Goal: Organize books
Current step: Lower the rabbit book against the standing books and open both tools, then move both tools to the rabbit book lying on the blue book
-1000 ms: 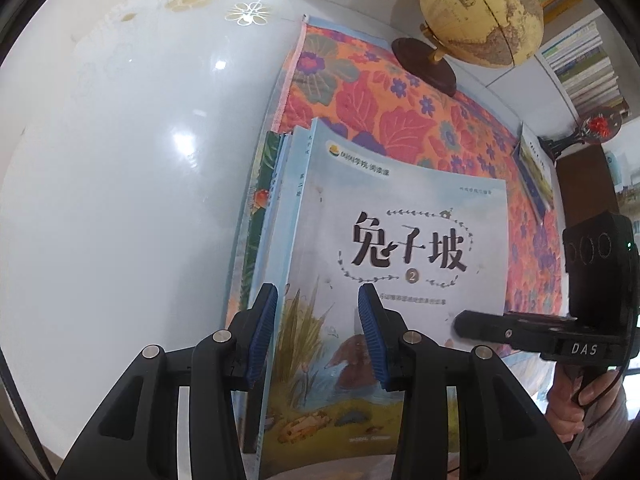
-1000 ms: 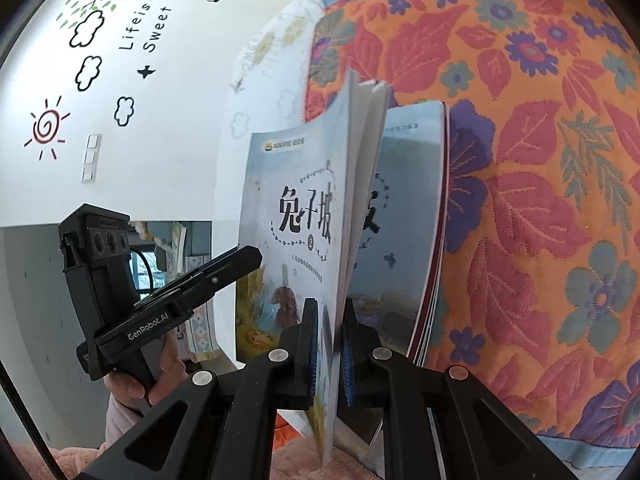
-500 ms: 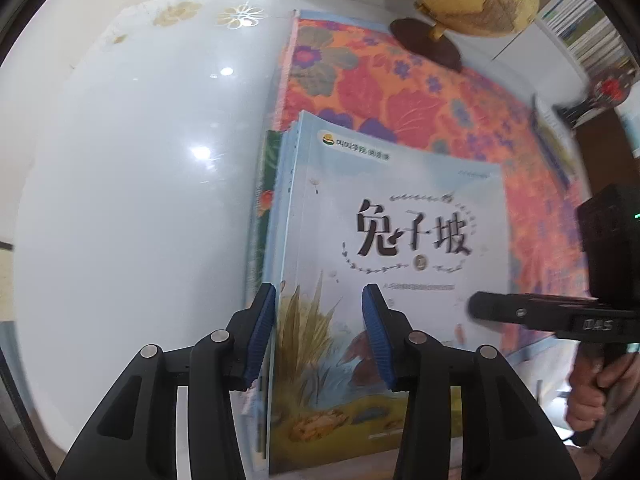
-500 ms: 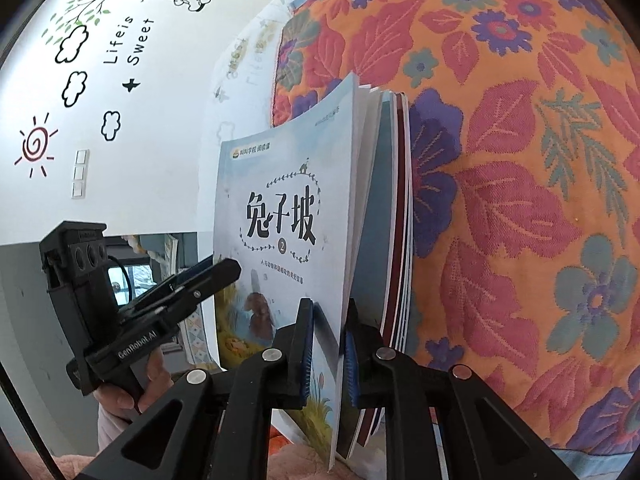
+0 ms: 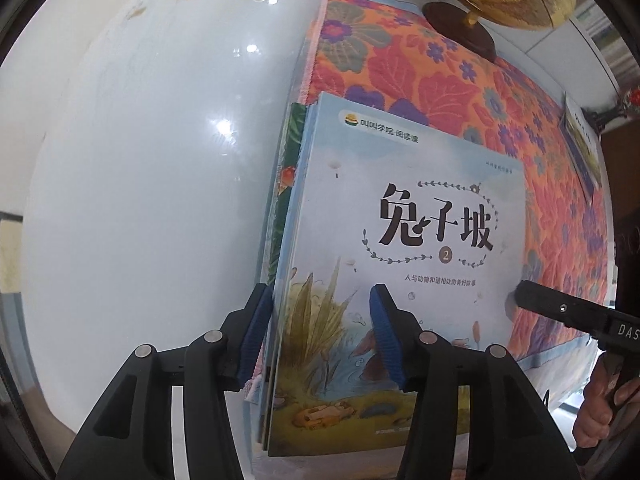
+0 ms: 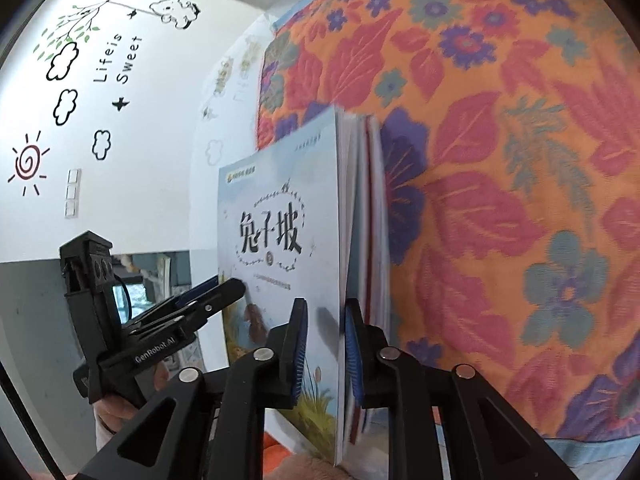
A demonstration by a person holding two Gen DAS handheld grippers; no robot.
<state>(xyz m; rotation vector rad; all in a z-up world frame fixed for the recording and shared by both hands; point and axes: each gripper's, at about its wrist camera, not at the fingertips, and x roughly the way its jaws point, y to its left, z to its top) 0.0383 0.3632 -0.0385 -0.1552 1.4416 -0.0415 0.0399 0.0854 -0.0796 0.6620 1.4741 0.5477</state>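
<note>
Pale-blue top book (image 5: 404, 216) was laid on the stack (image 5: 286, 208); jaws of both grippers (image 5: 320, 336) (image 6: 325, 350) were just being opened, pads off, for release.

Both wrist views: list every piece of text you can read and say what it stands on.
"兔子坡" and "2": cover of the top book.
"叫叫学院·阅读课": logo line at that cover's top.
"人与动物和谐相处的美好故事": line under the title.
"Lifeis Sweet": wall decal.
"GenRobot.AI": body of the left tongs.
"DAS": body of the right tongs, cut off at the frame edge.
Small print at the cover's upper right and bottom: too small to read.
</note>
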